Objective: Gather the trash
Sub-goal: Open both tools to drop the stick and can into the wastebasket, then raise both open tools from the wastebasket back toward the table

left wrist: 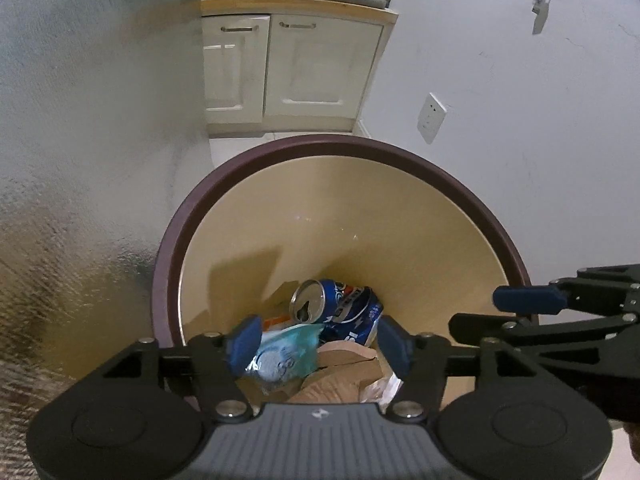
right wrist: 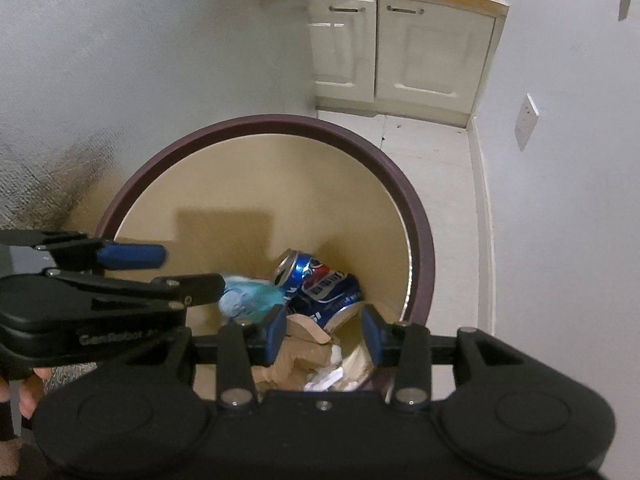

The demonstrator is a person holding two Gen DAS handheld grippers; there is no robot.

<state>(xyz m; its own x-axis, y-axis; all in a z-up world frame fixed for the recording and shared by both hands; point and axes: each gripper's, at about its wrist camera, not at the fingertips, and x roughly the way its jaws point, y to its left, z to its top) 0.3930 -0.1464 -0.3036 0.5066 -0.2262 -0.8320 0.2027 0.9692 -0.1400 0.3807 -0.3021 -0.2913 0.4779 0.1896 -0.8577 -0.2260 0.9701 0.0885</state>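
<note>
Your left tongs (left wrist: 318, 346) fill the lower frame, blue pads spread wide and empty above the trash bin (left wrist: 248, 156). Your right tongs (right wrist: 325, 334) stand partly open, also empty. Deep in the bin, at centre frame, lie a crushed blue can (left wrist: 340, 306), a pale blue wrapper (left wrist: 284, 354) and torn cardboard (left wrist: 340, 376).

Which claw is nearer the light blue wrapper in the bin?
Left. The left claw hangs open right above the light blue wrapper; the right claw hangs open further right, over cardboard scraps.
</note>
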